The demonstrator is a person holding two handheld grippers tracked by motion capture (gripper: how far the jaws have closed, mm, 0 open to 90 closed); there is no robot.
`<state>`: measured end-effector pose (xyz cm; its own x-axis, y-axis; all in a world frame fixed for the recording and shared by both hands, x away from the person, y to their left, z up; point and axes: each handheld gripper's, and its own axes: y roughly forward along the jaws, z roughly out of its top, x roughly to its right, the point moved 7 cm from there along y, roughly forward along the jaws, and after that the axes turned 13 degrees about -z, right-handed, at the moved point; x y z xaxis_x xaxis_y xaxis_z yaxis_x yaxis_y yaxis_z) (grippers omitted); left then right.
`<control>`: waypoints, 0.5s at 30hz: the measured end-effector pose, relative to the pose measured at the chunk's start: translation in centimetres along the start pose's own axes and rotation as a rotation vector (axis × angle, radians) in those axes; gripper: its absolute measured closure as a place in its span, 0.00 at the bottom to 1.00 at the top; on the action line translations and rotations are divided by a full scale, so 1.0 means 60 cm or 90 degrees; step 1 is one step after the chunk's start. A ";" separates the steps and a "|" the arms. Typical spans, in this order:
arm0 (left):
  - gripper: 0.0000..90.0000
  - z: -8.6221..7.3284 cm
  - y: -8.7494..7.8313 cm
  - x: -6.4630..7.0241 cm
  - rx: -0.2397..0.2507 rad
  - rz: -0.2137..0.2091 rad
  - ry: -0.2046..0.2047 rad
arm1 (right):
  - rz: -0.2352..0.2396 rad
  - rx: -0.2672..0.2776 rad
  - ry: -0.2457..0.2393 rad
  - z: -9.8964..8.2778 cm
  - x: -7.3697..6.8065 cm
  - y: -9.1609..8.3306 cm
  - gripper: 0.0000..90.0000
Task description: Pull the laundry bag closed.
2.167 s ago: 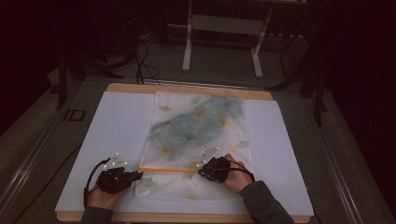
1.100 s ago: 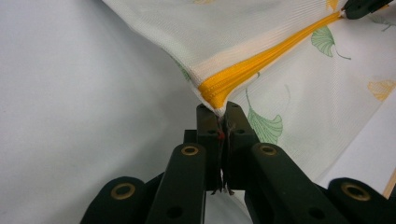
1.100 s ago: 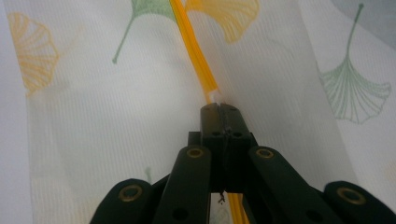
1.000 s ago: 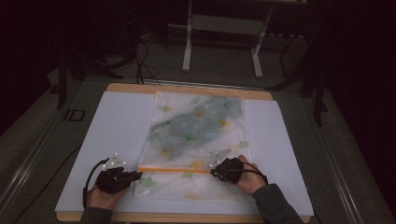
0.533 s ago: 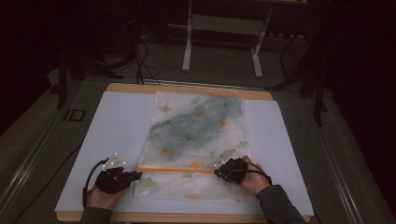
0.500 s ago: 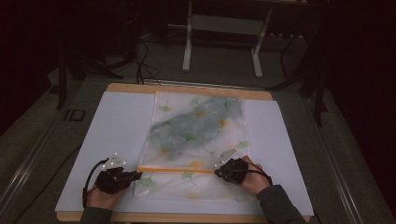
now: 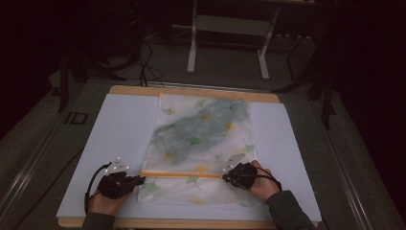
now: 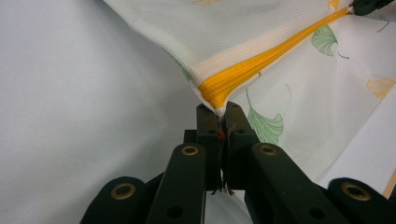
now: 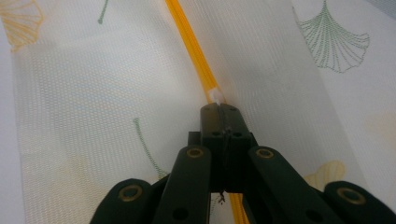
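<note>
Two claws sit at the near side of the table (image 7: pixel 119 115), each held in a person's hand. The left claw (image 7: pixel 136 180) is pressed together on the left end of the mesh bag (image 7: pixel 201 143), right at the corner where the orange zipper (image 7: pixel 184 174) starts. In the left gripper view, that corner of the bag is pinched between the black jaws and pulled up a little off the white table top. The right claw (image 7: pixel 226 176) is at the other end of the zipper. In the right gripper view, its jaws are squeezed together on a small white bit (image 9: pixel 215 97) on the zipper line, maybe the pull tab, but it is too small to be sure. The bag lies flat in the middle of the table. It is white with green and yellow leaf pictures. Something grey-green shows through it farther back. Past the table stands a white metal frame (image 7: pixel 230 28) on a dark floor.
</note>
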<state>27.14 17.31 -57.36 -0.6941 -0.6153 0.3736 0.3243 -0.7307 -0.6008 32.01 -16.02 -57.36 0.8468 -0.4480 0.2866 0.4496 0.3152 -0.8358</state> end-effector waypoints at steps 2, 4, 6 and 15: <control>0.97 0.000 -0.001 0.000 0.000 0.000 -0.001 | -0.002 -0.004 -0.001 -0.004 0.002 -0.002 1.00; 0.97 -0.001 -0.001 -0.001 -0.001 0.001 -0.001 | -0.003 -0.005 0.000 -0.007 0.004 -0.003 1.00; 0.97 -0.001 -0.001 -0.001 0.000 0.001 -0.001 | -0.004 -0.006 0.002 -0.011 0.006 -0.006 1.00; 0.97 -0.001 -0.001 0.000 -0.001 -0.001 0.000 | -0.004 -0.007 0.006 -0.019 0.006 -0.010 1.00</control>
<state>27.10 17.38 -57.40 -0.6944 -0.6143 0.3747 0.3225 -0.7312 -0.6012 31.73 -17.34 -57.26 0.8409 -0.4581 0.2880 0.4523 0.3029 -0.8389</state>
